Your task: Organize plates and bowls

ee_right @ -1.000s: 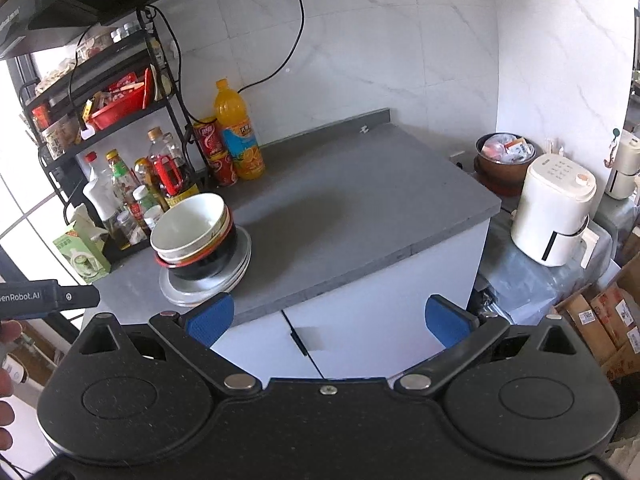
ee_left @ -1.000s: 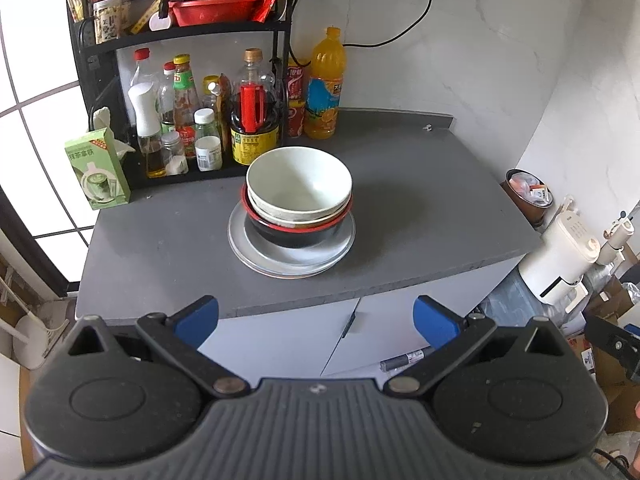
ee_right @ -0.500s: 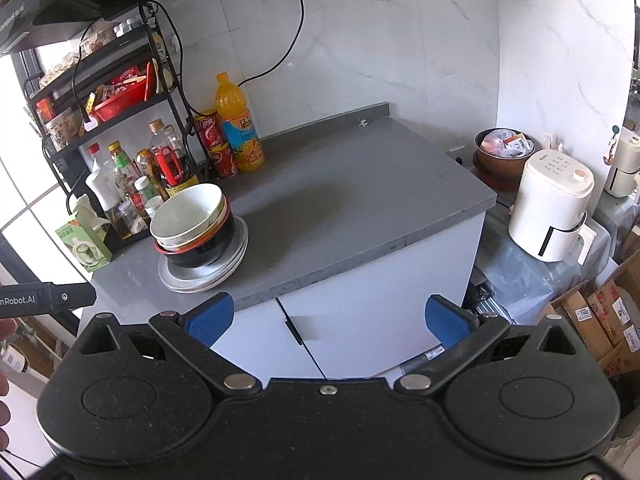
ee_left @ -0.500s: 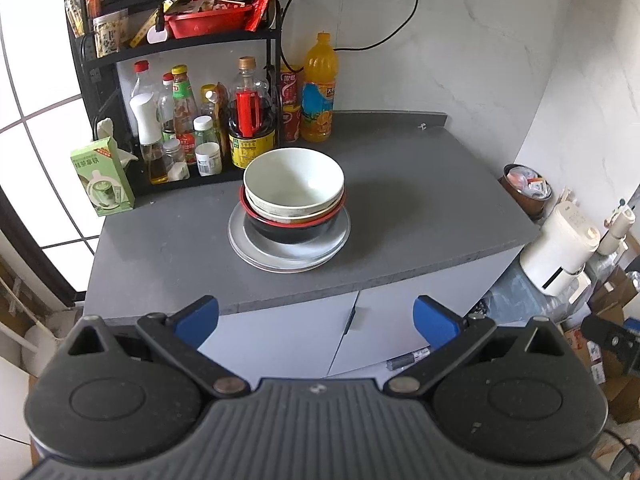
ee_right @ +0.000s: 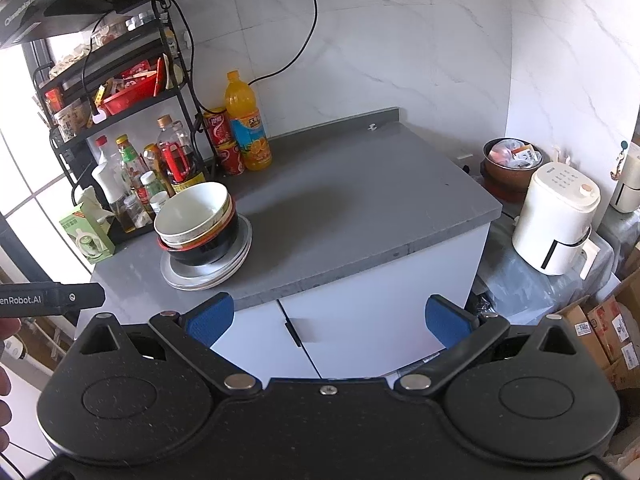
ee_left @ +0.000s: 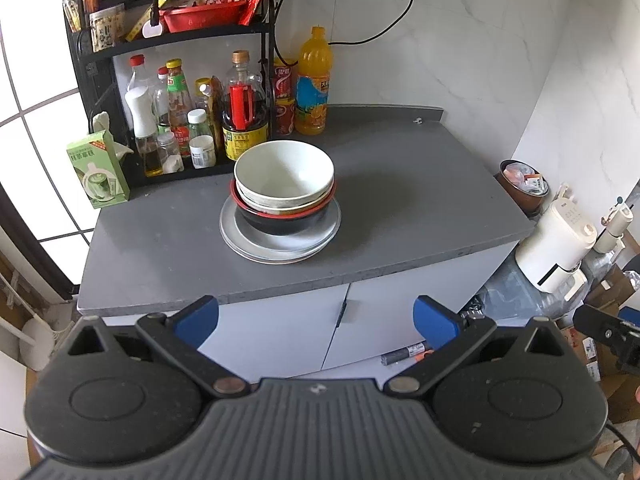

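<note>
While both grippers hang in the air in front of the cabinet (ee_left: 280, 332), the dishes sit in one pile on the grey counter (ee_left: 420, 200). The pile is the main thing here. At the bottom are the flat grey plates (ee_left: 280, 246). On the plates sits a black bowl (ee_left: 280, 224) with a red rim. Inside it is another bowl, but only its edge shows. On top sits the white bowl (ee_left: 284, 172), and it is empty inside.

Behind the pile stands a black rack (ee_left: 176, 40) full of sauce bottles (ee_left: 244, 120). Just beside the rack, behind the pile and a bit to its right, stands an orange juice bottle (ee_left: 314, 84) with red cans (ee_left: 284, 104) next to it. To the left of the pile sits a green box (ee_left: 98, 168). To the right of the pile the counter is bare grey. Well off to the right of the pile, past the counter edge and lower down, stands a white appliance (ee_right: 560, 220).

The left gripper (ee_left: 316, 318) has its blue pads (ee_left: 198, 320) spread wide apart, and nothing is between them. It is in front of the pile and not touching it. The right gripper (ee_right: 328, 318) is spread wide too, with nothing held. It is in front of the pile and off to the right side. In the right wrist view, part of the left gripper shows at the left edge, with fingers of a hand (ee_right: 6, 360) below it.
</note>
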{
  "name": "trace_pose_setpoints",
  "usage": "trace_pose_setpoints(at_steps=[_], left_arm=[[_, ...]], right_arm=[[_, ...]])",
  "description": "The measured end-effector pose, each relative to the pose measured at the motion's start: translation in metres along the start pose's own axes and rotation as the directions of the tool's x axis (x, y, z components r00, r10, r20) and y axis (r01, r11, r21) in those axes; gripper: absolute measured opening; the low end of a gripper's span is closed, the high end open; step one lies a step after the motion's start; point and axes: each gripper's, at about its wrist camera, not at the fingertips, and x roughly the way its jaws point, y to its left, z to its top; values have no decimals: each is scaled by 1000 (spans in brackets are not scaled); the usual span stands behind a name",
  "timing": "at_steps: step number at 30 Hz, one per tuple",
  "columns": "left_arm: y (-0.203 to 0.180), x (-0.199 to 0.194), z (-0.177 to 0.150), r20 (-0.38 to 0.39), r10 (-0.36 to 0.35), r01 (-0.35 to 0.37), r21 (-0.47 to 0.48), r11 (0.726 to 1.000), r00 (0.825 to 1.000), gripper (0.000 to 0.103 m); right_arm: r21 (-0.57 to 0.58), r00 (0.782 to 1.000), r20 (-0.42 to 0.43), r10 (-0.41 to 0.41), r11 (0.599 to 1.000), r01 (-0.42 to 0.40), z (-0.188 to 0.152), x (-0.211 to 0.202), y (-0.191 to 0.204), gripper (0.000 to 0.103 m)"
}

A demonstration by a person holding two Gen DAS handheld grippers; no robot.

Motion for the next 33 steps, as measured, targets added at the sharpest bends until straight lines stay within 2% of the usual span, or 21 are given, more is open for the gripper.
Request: trace_pose_setpoints(at_steps=[33], left_arm=[[13,-1,1,0,-4,4,-5,1000,1000,103]], right_arm=[[-13,1000,12,9,1000,-9,3,-3,12,103]])
